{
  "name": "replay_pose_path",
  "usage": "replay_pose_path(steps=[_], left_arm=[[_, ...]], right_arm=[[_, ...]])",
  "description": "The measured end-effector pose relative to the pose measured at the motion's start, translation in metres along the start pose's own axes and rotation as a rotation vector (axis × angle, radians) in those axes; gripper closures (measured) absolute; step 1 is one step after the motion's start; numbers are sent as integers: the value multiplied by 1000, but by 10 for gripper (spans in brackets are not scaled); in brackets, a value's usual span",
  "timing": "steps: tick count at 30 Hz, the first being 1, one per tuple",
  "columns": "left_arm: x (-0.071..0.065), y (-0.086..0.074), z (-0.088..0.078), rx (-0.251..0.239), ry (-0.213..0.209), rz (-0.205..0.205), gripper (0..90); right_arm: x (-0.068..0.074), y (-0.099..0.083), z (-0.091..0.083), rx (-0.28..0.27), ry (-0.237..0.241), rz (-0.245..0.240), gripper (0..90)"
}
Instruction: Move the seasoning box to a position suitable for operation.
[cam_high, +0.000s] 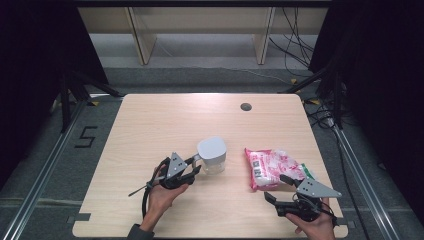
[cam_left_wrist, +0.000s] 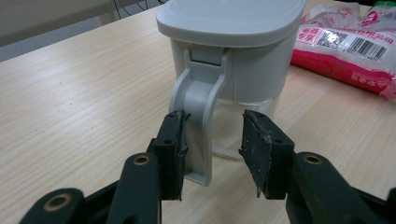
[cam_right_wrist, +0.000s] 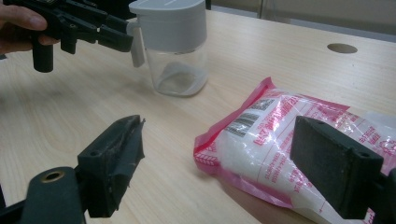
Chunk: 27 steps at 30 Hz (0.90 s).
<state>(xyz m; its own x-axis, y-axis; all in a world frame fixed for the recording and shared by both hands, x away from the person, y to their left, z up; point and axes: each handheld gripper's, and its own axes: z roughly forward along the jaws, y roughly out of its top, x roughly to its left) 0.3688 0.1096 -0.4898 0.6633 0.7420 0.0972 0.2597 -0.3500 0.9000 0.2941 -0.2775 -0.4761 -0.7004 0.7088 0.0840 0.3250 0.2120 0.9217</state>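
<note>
A clear jar with a grey lid (cam_high: 212, 154) stands upright mid-table. Its grey handle (cam_left_wrist: 198, 107) points toward my left gripper (cam_left_wrist: 210, 149), whose jaws straddle it. One pad rests against the handle's side and the other stands apart with a gap, so the gripper is open. A little white powder lies in the jar's bottom (cam_right_wrist: 175, 77). To the right, a pink and white bag (cam_high: 272, 167) of white grains lies flat. My right gripper (cam_right_wrist: 219, 158) is wide open at the bag's near end, nothing between its pads.
A small round hole (cam_high: 245, 106) sits near the table's far edge. The wooden tabletop (cam_high: 165, 120) stretches bare behind the jar. Metal rails and cables run along the floor on both sides.
</note>
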Motion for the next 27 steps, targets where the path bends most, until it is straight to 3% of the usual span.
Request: replay_pose_path(steps=[3,4,7,8,9,13,15,17,20,21,22,27], left_arm=[[1,-1,0,-1,27,1,584],[2,-1,-1,-10,64,10,576],[6,-2,-1,-8,80,9,550],[8,-3,1,-7,82,9,548],[10,-3,3,3,82,18,552],[13,-7,15,10,44,-13,621],[11,-7,21,8,39,4,677],[11,-6,25,20,43,12,681],[14,-5,27,16,36,3,693],[15,-5,30,4,27,-19,693],[17,-4,32,7,34,9,698],[20,-4,32,3,-4,2,699]], right_arm=[[-1,0,-1,-4,-22,-27,185],[3,0,-3,20,-11,22,187],[2,0,-2,15,-9,7,190],[0,0,-1,0,-16,-22,189],[1,0,0,1,-13,-11,189],[1,0,0,10,-9,-20,192],[-1,1,0,-6,-17,-48,193],[1,0,-1,19,-7,-14,193],[-1,1,0,0,-15,-47,195],[-1,1,0,0,-15,-47,195],[0,0,1,-3,-10,-35,195],[0,1,1,-2,-9,-41,197]])
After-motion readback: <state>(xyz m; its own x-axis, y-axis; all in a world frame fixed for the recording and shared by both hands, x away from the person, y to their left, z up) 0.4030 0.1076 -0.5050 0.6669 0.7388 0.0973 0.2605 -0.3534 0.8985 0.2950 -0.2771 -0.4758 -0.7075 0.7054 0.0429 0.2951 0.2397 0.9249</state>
